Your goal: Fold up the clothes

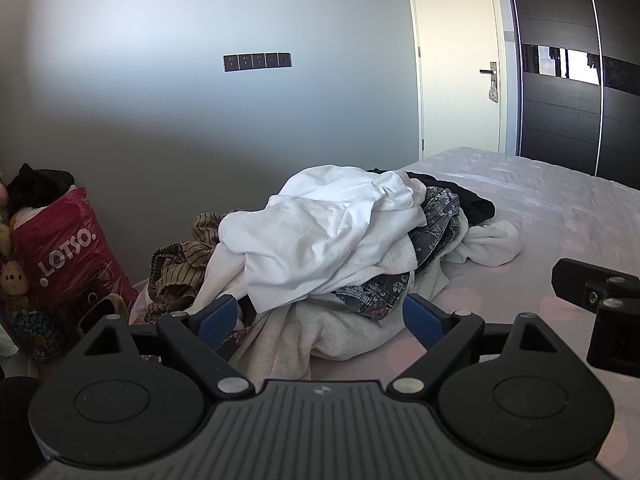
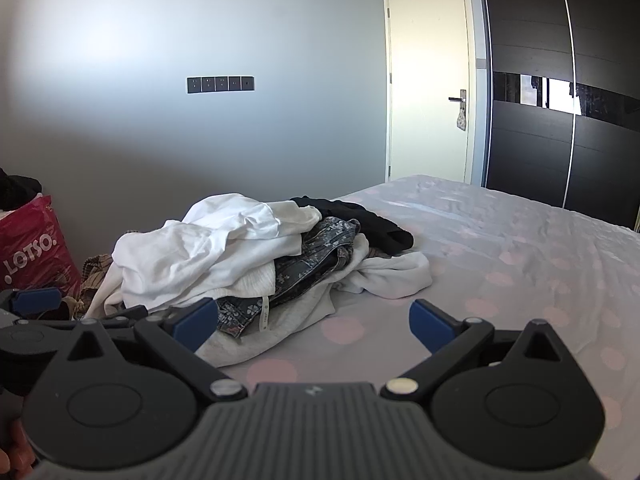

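Note:
A heap of unfolded clothes (image 1: 340, 240) lies on the bed (image 1: 560, 208), with a white garment (image 1: 320, 224) on top, grey floral cloth (image 1: 436, 220), a black piece (image 1: 472, 200) and a striped brown one (image 1: 184, 268). My left gripper (image 1: 320, 318) is open just in front of the heap, nothing between its blue pads (image 1: 218, 320). In the right wrist view the same heap (image 2: 248, 256) sits ahead and to the left. My right gripper (image 2: 314, 326) is open over the bed sheet (image 2: 520, 264), holding nothing. The left gripper's blue fingers (image 2: 36, 300) show at the left edge.
A red "LOTSO" bag (image 1: 68, 248) stuffed with things stands on the floor left of the bed, soft toys (image 1: 14, 280) beside it. A grey wall, a white door (image 2: 428, 80) and a dark sliding wardrobe (image 2: 560, 92) lie beyond the bed.

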The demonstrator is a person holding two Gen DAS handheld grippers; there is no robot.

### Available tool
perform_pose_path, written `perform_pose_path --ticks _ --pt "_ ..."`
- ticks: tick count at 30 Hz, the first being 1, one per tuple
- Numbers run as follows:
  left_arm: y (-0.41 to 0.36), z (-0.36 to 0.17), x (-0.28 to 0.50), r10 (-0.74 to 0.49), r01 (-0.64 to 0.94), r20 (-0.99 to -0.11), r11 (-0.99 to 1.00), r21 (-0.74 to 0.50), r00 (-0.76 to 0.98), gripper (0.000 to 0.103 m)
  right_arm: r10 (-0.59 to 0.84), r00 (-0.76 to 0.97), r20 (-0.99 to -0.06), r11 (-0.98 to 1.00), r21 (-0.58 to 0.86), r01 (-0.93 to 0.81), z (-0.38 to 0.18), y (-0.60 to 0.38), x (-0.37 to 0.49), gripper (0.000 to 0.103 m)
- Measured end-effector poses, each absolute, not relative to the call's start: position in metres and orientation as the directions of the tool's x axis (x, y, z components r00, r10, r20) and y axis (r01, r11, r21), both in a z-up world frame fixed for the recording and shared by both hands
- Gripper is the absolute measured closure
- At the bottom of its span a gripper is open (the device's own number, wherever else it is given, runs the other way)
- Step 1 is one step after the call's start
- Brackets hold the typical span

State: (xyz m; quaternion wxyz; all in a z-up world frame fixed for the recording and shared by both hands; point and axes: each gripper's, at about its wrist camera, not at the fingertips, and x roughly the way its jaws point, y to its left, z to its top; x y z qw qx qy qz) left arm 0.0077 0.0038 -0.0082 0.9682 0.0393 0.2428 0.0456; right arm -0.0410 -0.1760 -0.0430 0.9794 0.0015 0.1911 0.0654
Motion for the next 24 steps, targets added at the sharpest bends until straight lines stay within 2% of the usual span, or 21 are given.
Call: perform_pose_path --ticks 24 --pt "0.0065 -0.0085 0.0071 0.124 -0.088 -0.476 0.991 0.098 0.871 0.012 0.121 0.917 -0.381 0.992 0.012 -0.126 -0.0443 -0.1744 -0.0408 0.001"
